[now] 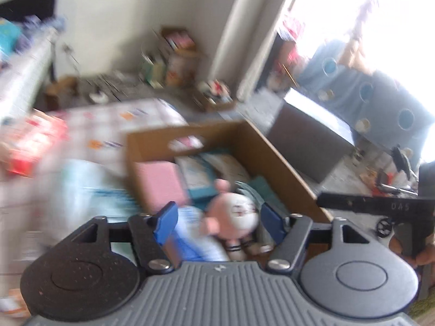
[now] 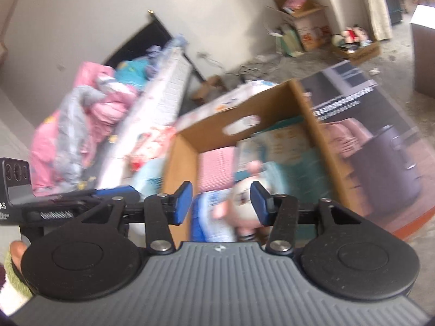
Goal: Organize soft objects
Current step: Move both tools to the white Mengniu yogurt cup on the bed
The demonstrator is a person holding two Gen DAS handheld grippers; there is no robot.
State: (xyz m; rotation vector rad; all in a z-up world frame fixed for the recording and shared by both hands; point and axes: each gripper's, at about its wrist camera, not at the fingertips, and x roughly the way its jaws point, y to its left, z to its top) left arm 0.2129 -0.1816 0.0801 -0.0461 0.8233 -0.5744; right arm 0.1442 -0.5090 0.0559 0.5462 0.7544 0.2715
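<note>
Left tongs (image 1: 218,218) tilted downward, jaws apart, empty, right tongs (image 2: 221,203) likewise

toy pig (image 1: 233,212): pink/white | box (image 1: 274,160): brown cardbd | pad (image 1: 159,183): pink | gripper pads (image 2: 182,203): blue | quilt (image 2: 81,125): pink/grey | curtain (image 2: 379,5): cream

We see a bed (image 2: 168,81) along the pale wall (image 2: 108,13), near an open carton of books (image 2: 301,13) on the gritty grey floor (image 2: 394,62). We also see a bright window (image 1: 394,27) above blue cloth with round holes (image 1: 380,100).
</note>
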